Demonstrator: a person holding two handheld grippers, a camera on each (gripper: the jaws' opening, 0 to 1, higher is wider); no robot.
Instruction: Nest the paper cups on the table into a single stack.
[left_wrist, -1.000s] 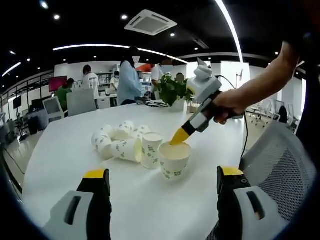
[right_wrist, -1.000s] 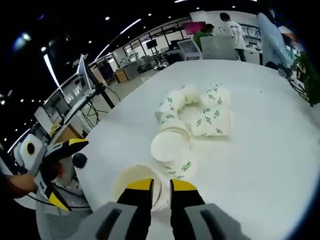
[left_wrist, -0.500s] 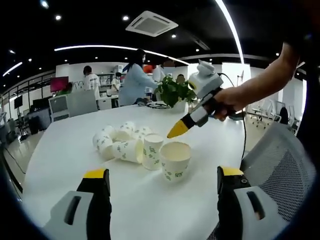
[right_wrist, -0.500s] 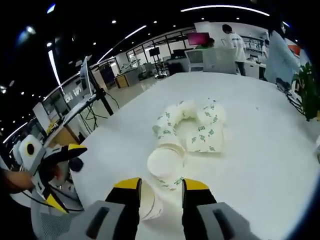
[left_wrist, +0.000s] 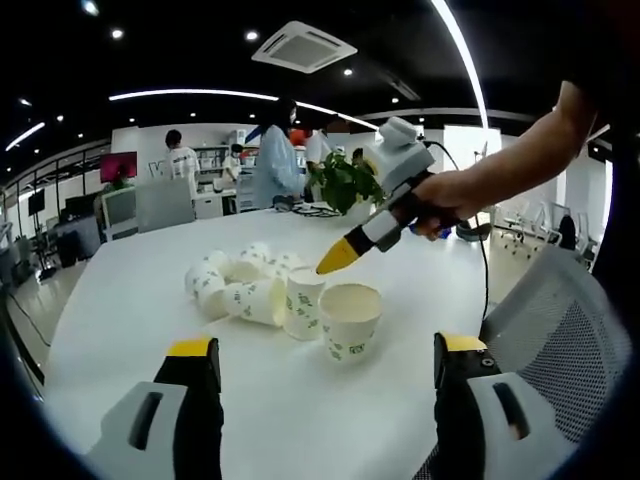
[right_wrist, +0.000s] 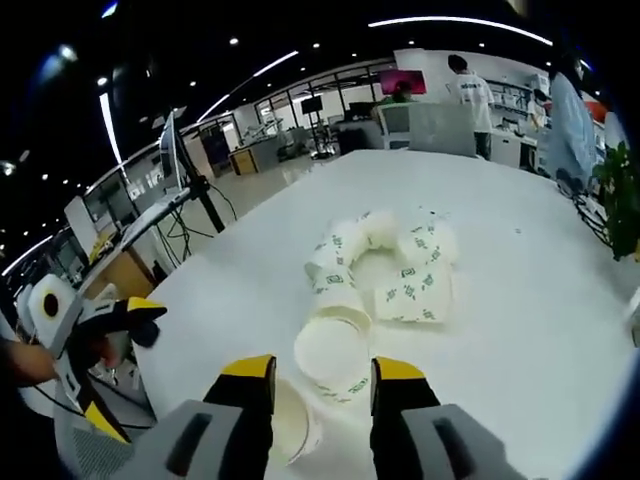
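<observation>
**cupwatcher:** So how far along is the stacking? Barely started, by the look of it. In the left gripper view there are two upright paper cups near the table's (left_wrist: 120, 330) near edge: a wide upright cup (left_wrist: 349, 320) closest, and a second upright cup (left_wrist: 303, 300) just beside it, touching or nearly so. Behind those, a loose cluster of tipped-over cups (left_wrist: 240, 283) lies toward the middle of the table, curled in a rough ring. Nothing that reads as one stack yet.

**benchlurker:** Agreed. The right claw (left_wrist: 333, 258) comes in from the right, tips hovering above and just behind the wide cup, not touching anything. In the right gripper view its jaws are apart with nothing between them, and the upright cup's open mouth (right_wrist: 330, 350) sits right past the tips. The right claw (right_wrist: 322, 368) is empty, as far as can be seen.

**cupwatcher:** And the left claw (left_wrist: 325, 350)? Jaws spread wide, empty, held low at the near edge of the table. It also pops up in the right gripper view off the table's edge (right_wrist: 115, 318).

**benchlurker:** So what's left is pretty much everything: the lying cups (right_wrist: 385, 265) need picking up and nesting. Can't tell whether either upright cup already has another nested inside.
</observation>
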